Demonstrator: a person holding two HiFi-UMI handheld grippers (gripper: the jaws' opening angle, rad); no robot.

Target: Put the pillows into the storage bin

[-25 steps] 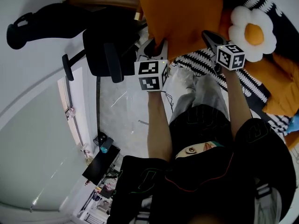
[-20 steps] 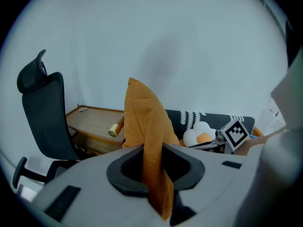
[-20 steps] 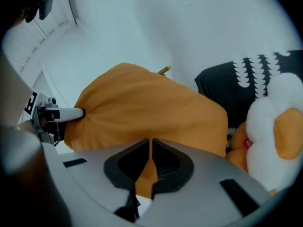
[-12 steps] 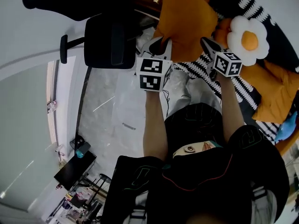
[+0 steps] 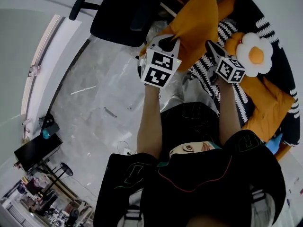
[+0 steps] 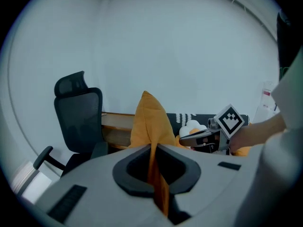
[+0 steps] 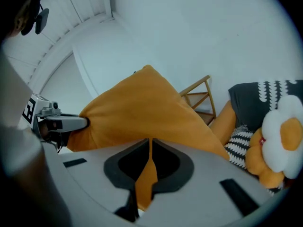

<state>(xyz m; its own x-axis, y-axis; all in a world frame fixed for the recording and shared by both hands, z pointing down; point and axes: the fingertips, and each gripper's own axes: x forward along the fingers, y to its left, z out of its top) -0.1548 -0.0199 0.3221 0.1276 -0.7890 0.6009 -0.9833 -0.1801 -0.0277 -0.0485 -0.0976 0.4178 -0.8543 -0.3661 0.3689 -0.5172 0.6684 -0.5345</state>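
An orange pillow (image 5: 196,22) hangs in the air between my two grippers. My left gripper (image 5: 163,41) is shut on one corner. Its jaws have just been closing, and orange fabric (image 6: 147,122) runs down between them at the left gripper (image 6: 152,148). My right gripper (image 5: 210,46) is shut on the opposite edge. In the right gripper view the pillow (image 7: 142,108) spreads wide above the right gripper (image 7: 150,143), and a fold of it is pinched between the jaws. Each gripper shows in the other's view: the right gripper (image 6: 199,137) and the left gripper (image 7: 61,123).
A black office chair (image 5: 128,13) stands just left of the pillow. To the right lie a fried-egg plush (image 5: 255,55), a black-and-white striped cushion (image 5: 213,74) and another orange pillow (image 5: 267,108). A wooden frame (image 7: 199,96) stands behind. Grey floor (image 5: 94,103) lies at the left.
Both grippers have risen with the orange pillow stretched between them. The head view has swung, so the chair and the pile of cushions now sit higher and more to the right.
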